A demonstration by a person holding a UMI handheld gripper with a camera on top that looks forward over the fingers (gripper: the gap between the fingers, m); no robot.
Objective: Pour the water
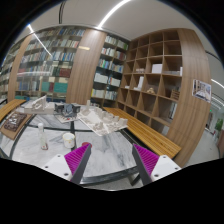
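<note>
Overhead, the gripper hangs with fingers spread and empty above a cluttered table. A small white cup stands at eleven o'clock, beyond the left pad. No water vessel is identifiable; descend slowly, squarely.

One table carries one white cup near its front edge. Behind it stand two bookcases: one packed with books, one of open wooden cubbies. Smaller table items are too indistinct to count.
</note>
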